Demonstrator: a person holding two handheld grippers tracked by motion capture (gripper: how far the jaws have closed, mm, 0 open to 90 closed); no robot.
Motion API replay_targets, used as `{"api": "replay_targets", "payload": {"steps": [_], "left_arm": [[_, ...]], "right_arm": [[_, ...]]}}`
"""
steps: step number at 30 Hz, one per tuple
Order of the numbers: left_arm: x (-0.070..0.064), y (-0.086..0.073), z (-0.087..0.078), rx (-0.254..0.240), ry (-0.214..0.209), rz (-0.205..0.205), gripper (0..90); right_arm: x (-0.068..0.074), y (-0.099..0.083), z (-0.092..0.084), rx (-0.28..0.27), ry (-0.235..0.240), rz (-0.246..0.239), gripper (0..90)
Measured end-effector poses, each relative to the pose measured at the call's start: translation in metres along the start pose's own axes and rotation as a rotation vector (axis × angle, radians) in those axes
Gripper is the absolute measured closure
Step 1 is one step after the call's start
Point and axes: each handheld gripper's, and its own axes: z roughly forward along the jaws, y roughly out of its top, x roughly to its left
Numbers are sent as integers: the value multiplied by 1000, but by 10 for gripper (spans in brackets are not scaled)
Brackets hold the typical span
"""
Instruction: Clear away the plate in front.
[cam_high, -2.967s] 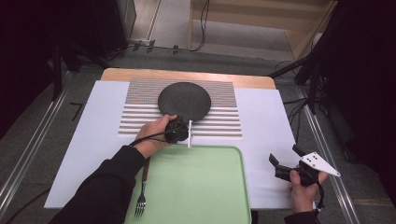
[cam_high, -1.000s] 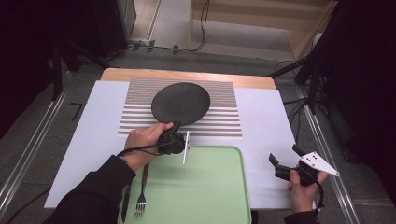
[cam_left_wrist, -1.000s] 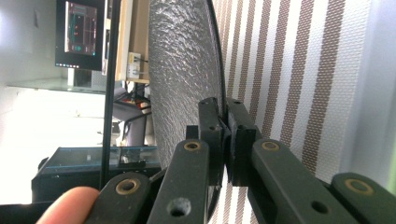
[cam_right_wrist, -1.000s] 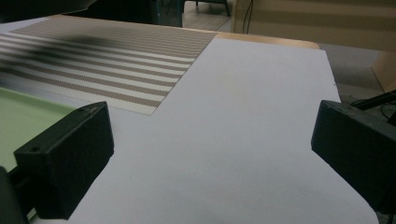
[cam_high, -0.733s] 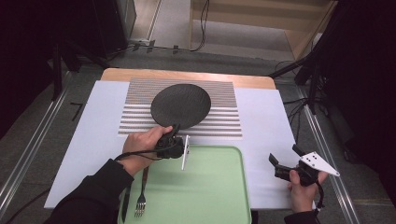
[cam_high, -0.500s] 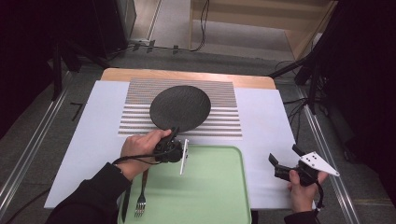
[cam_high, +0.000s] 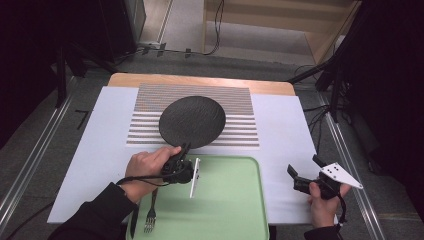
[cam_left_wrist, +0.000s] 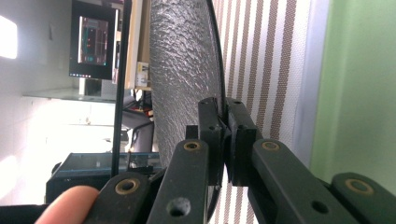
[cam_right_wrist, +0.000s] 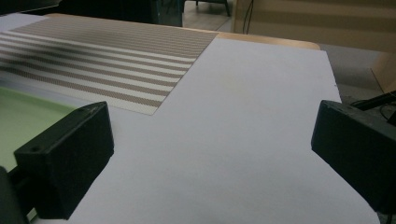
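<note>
We drag black plate (cam_high: 192, 121) nearer green tray (cam_high: 230, 210); left gripper (cam_left_wrist: 223, 135) clamps its rim, right gripper (cam_right_wrist: 210, 158) idle, jaws apart.

Legible text, labels, numbers: none.
No printed words, brand marks or digits can be read on any surface. The monitor (cam_left_wrist: 91, 45) in the background of the left gripper view is lit with coloured panels, but their contents are too small and blurred to read. A short dark mark on the floor (cam_high: 81, 119) left of the table in the high view is a bare shape, not a readable character.
</note>
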Motion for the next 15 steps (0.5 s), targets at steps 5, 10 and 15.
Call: {"api": "replay_targets", "payload": {"steps": [5,10,15], "left_arm": [[-2,3,-9,-13,1,8,862],[-6,7,-18,-25,2,13,863],[-12,9,-26,-33,1,32,863]], "right_arm": [[0,0,0,-2,-1,2,0],[0,0,0,-2,-1,1,0],[0,0,0,-2,-2,0,0]]}}
